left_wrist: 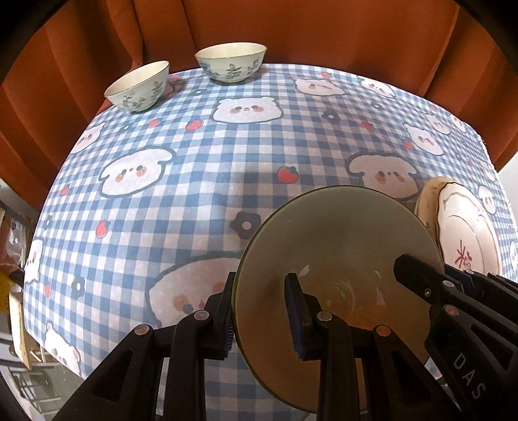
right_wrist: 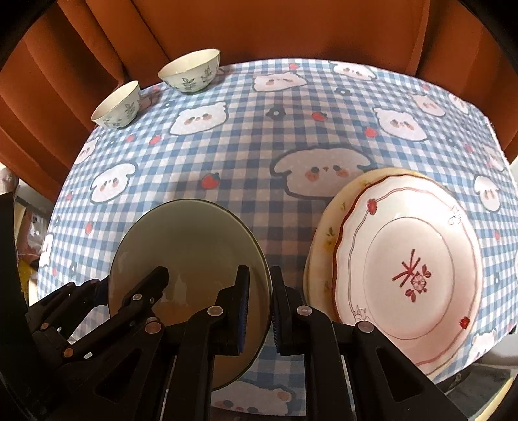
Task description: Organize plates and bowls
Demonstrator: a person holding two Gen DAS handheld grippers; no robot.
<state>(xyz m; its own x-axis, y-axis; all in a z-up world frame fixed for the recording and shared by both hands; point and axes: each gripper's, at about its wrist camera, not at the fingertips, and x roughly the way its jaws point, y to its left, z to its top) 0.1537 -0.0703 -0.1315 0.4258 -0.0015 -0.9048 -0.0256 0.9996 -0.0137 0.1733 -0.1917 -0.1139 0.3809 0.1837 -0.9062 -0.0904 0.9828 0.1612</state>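
A large pale green bowl (left_wrist: pixel 340 246) is held over the near edge of the table by both grippers. My left gripper (left_wrist: pixel 262 314) straddles its left rim, one finger inside, one outside. My right gripper (right_wrist: pixel 260 311) straddles its right rim (right_wrist: pixel 259 259) the same way and shows in the left wrist view (left_wrist: pixel 417 278). My left gripper shows in the right wrist view (right_wrist: pixel 136 291). A white plate with red flowers (right_wrist: pixel 411 259) lies on a cream plate (right_wrist: pixel 323 246) to the right. Two small leaf-patterned bowls (left_wrist: pixel 139 87) (left_wrist: pixel 231 63) stand at the far left edge.
The table wears a blue checked cloth with bear faces (left_wrist: pixel 226 181). An orange curtain (left_wrist: pixel 323 29) hangs close behind the table. The cloth's right edge (right_wrist: pixel 498 142) drops off beside the plates.
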